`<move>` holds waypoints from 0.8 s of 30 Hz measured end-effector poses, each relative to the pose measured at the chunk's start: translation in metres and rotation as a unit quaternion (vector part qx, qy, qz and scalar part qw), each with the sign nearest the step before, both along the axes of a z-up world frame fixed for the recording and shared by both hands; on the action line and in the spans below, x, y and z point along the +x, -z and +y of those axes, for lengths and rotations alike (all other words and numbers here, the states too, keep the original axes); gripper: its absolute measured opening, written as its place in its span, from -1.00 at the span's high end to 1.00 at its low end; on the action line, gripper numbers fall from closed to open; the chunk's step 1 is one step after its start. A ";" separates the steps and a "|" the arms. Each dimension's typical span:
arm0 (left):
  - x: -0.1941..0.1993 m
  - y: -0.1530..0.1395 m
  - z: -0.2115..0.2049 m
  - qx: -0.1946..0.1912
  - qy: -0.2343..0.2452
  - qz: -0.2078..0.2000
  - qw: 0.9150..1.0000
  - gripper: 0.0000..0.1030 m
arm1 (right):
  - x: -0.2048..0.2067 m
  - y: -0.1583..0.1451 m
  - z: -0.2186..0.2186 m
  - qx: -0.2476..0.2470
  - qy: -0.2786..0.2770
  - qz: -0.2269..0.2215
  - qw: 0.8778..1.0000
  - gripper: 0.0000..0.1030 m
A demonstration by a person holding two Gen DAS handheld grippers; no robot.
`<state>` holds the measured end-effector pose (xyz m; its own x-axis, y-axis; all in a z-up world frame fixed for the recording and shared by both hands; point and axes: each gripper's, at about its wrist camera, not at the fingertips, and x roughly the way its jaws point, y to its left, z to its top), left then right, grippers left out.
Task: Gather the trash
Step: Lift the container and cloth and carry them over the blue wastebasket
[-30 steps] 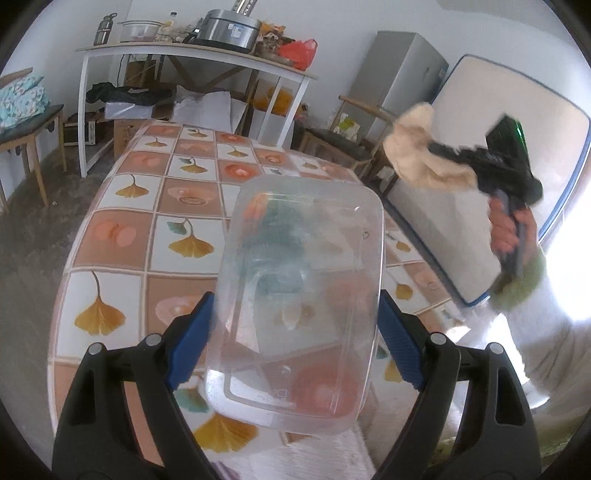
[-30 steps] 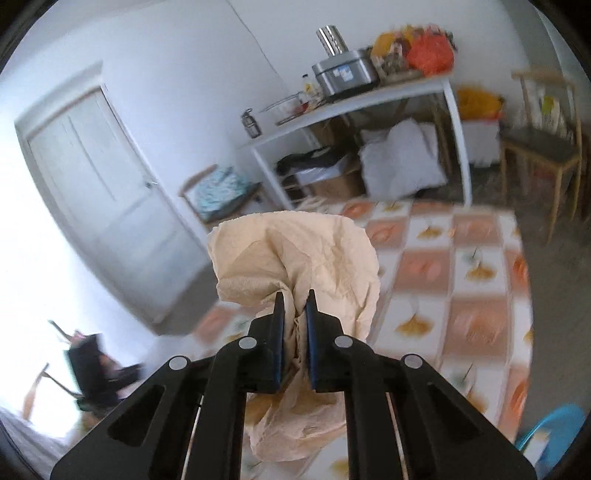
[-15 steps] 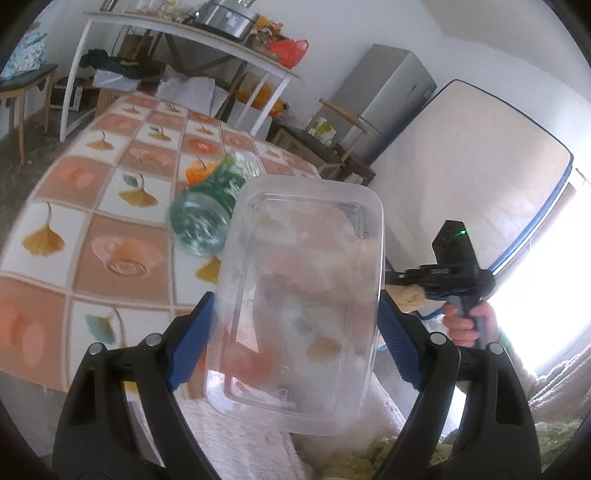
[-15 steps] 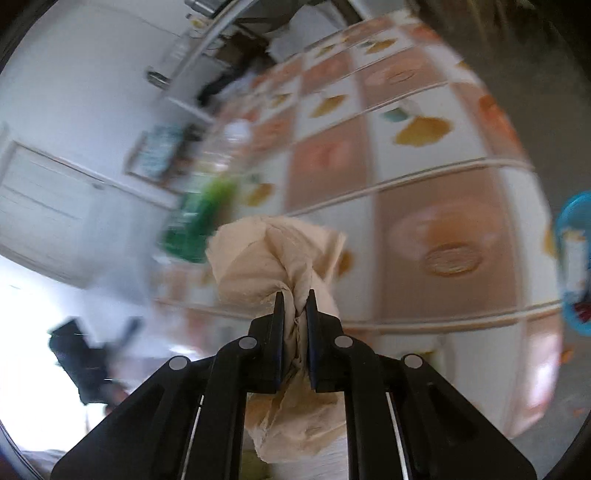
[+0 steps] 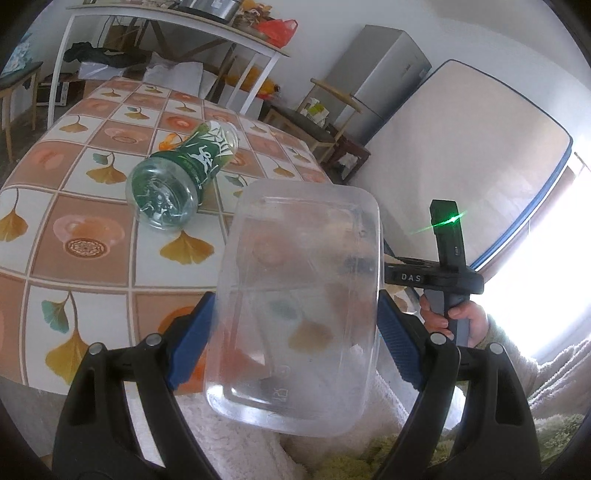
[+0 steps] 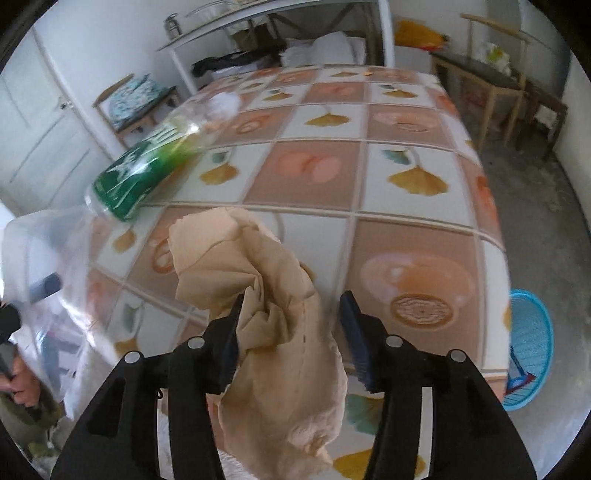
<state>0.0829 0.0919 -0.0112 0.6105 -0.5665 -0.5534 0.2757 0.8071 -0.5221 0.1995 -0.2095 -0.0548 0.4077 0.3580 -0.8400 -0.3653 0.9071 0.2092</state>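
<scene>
My left gripper (image 5: 295,306) is shut on a clear plastic container (image 5: 303,258), pads pressing its two long sides, above the near edge of the patterned table (image 5: 85,206). A green plastic bottle (image 5: 181,177) lies on its side on the table beyond it. In the right wrist view my right gripper (image 6: 291,299) points down over the table with its jaws opening. A crumpled beige napkin (image 6: 258,266) hangs between them, resting against the left pad and clear of the right one. The container (image 6: 48,258) and bottle (image 6: 147,170) show at the left there.
A blue basket (image 6: 532,343) sits on the floor right of the table. Wooden chairs (image 6: 495,81), a cluttered white side table (image 5: 166,26), a grey fridge (image 5: 376,74) and a leaning mattress (image 5: 461,155) ring the room. A fuzzy sleeve (image 5: 517,369) is at the lower right.
The right gripper swung down from high in the air to just over the table, and its jaws parted off the napkin. The left gripper moved with the container, bringing the bottle into view.
</scene>
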 end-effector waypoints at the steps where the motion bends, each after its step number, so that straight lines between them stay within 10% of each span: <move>1: 0.001 0.001 0.000 0.000 0.000 0.001 1.000 -0.57 | -0.002 0.000 0.004 -0.008 -0.008 -0.004 1.000 0.02; 7: 0.006 0.005 -0.006 0.012 -0.004 0.010 1.000 -0.56 | -0.024 0.000 0.032 -0.076 -0.069 -0.041 0.994 0.07; 13: 0.008 0.007 -0.012 0.031 -0.010 0.007 0.999 -0.56 | -0.034 -0.001 0.039 -0.061 -0.086 -0.040 0.994 0.76; 24: 0.030 0.009 -0.036 0.104 -0.029 0.006 0.994 -0.57 | -0.029 0.000 0.028 -0.061 -0.023 -0.053 0.996 0.85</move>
